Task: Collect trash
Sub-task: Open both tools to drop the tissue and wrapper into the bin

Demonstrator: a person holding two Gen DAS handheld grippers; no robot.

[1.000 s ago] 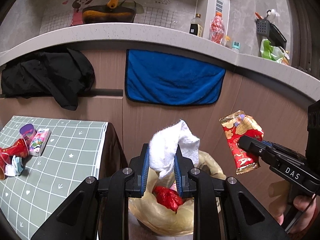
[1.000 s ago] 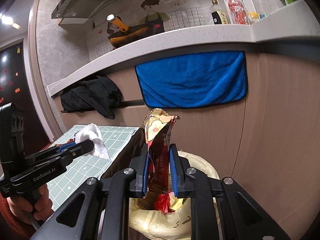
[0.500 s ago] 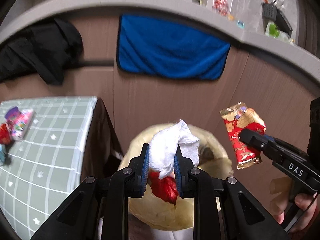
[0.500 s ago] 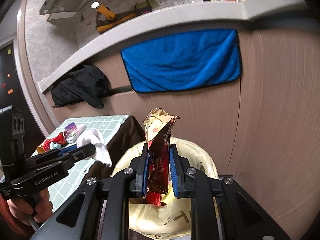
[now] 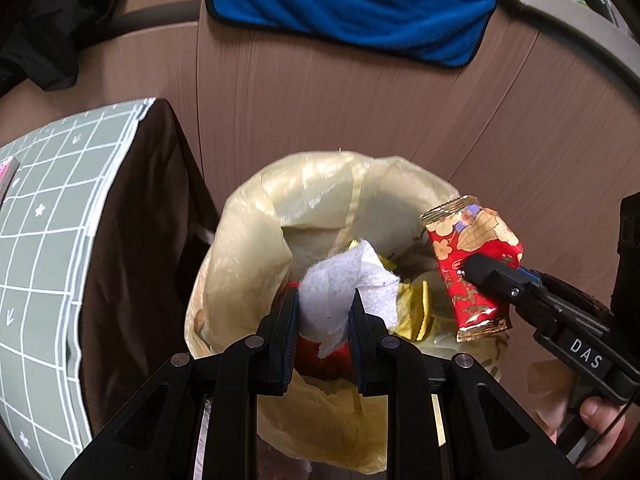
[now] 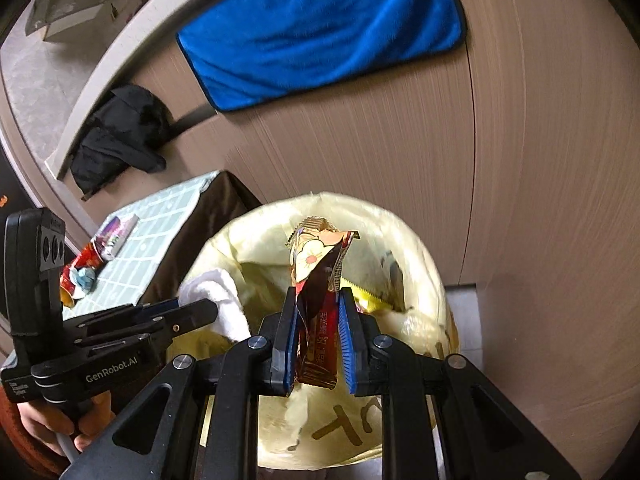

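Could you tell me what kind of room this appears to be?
Probably a home kitchen: a pale stone counter runs above wood-grain cabinet fronts, a blue microfibre towel hangs there, and a yellow-lined bin stands below.

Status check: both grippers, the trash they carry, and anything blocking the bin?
Left gripper shut on white tissue. Right gripper shut on red snack wrapper. Both above the yellow-lined bin. Nothing blocking its mouth.

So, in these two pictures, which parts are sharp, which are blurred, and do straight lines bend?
Left wrist view: the tissue and red wrapper look sharp; the blue towel is smeared. Right wrist view: the wrapper in the tool is clear, the counter edge bows strongly, and the corners are dark.
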